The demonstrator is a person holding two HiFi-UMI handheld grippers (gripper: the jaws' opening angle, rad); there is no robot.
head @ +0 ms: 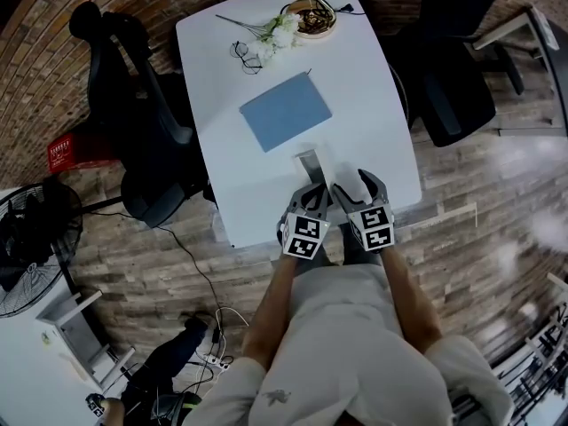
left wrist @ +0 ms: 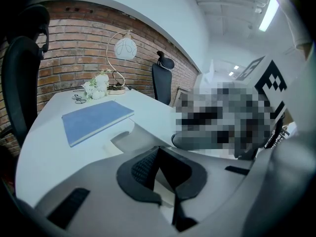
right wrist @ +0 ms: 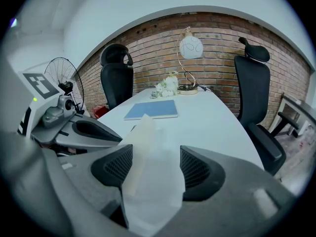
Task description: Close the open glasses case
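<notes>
Brickwork (right wrist: 217,38) lines the room's far wall, and a wood-plank floor (head: 479,176) surrounds the long white tabletop (head: 373,105). A black office chair (head: 151,131) stands at the tabletop's left and a second chair (head: 453,87) at its right, with a standing fan (head: 35,247) well off to the left. A blue notebook (head: 286,110) lies flat in the middle of the tabletop. A globe lamp (right wrist: 190,47), white flowers (head: 277,34) and a pair of spectacles (head: 246,56) cluster at the far end. The pale glasses case (head: 311,162) sits open near the front edge. The right tongs (right wrist: 155,167) are clamped on a translucent white part of it; the left tongs (left wrist: 158,154), just beside them, are pressed together at their tips
</notes>
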